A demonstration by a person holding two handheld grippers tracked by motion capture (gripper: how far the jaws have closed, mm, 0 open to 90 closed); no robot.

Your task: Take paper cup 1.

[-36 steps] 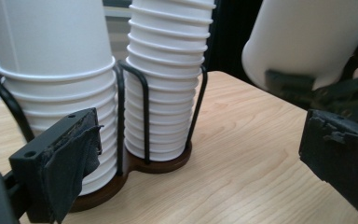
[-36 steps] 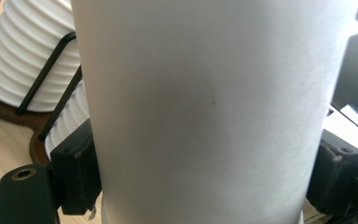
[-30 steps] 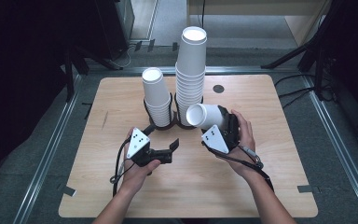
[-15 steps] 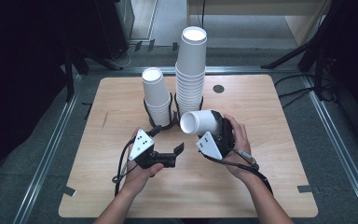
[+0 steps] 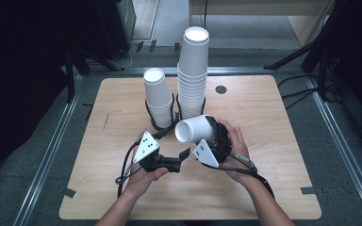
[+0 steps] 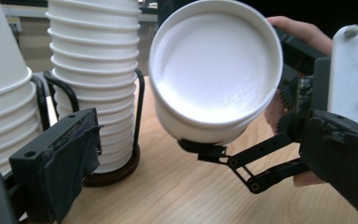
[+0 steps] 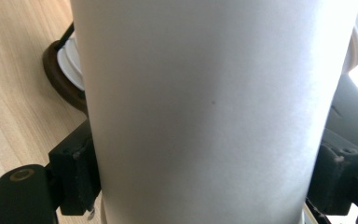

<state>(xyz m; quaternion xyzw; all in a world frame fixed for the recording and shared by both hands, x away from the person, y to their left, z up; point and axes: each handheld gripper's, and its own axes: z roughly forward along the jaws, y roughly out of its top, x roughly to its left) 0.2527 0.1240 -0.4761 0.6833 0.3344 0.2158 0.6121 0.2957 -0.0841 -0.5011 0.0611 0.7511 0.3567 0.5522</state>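
Cup (image 5: 193,129), smooth white paper, lies tipped sideways above the pale wooden surface (image 5: 273,188), its mouth facing left. Left gripper (image 5: 181,159) is held low, jaws parted and empty. Right gripper (image 5: 206,134), angled inward, grasps the cup's tapered wall.

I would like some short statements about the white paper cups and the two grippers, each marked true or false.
1. The right gripper holds a white paper cup lying on its side. True.
2. The left gripper clamps a cup. False: its fingers are open and empty.
3. The taller stack of white cups stands to the right of the shorter stack in the high view. True.
4. The held cup's open mouth faces the right edge of the wooden table. False: it faces left, toward the left gripper.
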